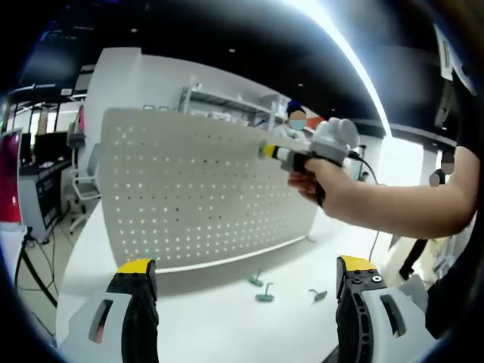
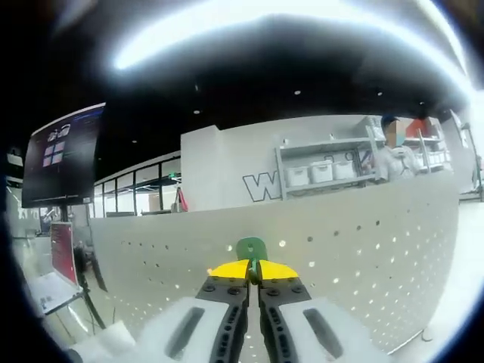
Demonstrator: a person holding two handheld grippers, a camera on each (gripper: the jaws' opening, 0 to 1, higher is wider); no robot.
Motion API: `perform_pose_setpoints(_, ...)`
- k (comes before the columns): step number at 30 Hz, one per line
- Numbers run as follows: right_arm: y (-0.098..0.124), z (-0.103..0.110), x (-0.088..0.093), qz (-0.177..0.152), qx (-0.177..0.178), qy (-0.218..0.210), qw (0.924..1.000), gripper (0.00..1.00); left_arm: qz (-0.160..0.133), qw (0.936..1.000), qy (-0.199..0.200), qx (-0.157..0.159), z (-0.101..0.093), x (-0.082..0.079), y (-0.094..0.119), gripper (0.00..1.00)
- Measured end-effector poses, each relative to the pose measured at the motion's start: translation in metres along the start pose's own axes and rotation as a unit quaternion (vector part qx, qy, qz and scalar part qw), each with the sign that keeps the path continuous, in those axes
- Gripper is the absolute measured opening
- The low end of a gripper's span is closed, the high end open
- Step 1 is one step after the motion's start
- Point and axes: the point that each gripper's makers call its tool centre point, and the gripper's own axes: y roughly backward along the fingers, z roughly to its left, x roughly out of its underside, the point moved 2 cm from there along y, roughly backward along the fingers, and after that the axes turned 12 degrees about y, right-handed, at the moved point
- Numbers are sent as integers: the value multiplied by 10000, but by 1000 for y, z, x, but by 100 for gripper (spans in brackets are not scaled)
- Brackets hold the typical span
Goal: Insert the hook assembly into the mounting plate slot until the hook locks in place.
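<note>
A white pegboard mounting plate (image 1: 189, 197) stands upright on the white table (image 1: 219, 325). My left gripper (image 1: 246, 268) hangs open in front of it, nothing between its yellow-tipped jaws. A person's hand holds my right gripper (image 1: 270, 151) against the plate's upper right area. In the right gripper view, the right gripper (image 2: 253, 271) is shut on a green hook (image 2: 252, 248), whose top pokes out above the jaws right at the perforated plate (image 2: 348, 249). Whether the hook sits in a hole is hidden.
Three loose green hooks (image 1: 264, 296) lie on the table near the plate's right foot. The person's forearm (image 1: 393, 204) crosses the right side. A shelf rack (image 1: 227, 102) and other people stand behind; a chair and monitors (image 1: 45, 144) are at the left.
</note>
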Motion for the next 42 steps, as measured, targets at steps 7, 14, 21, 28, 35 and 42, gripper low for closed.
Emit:
perform_pose_setpoints(7, -4, 0, -1, -23, 65, -47, 10000, 0, 12, 10000, 24, -17, 3, 0, -1, 100)
perform_pose_setpoints(14, -6, -1, 2, 8, 118, -114, 9999, 0, 45, 10000, 50, -38, 5, 2, -2, 100)
perform_pose_setpoints(21, -10, -1, 5, 57, 154, -138, 9998, 0, 51, 9999, 77, -67, 8, 2, -2, 100)
perform_pose_setpoints(28, -12, -2, 6, 93, 199, -105, 9997, 0, 71, 9999, 85, -80, 9, 3, -2, 100)
perform_pose_setpoints(35, -13, -4, 5, 216, 187, -193, 9994, 1, 100, 9999, 106, -52, 7, 6, -3, 100)
perform_pose_setpoints(42, -14, -4, 5, 246, 213, -220, 9992, 3, 90, 9999, 103, -76, 7, 5, -1, 100)
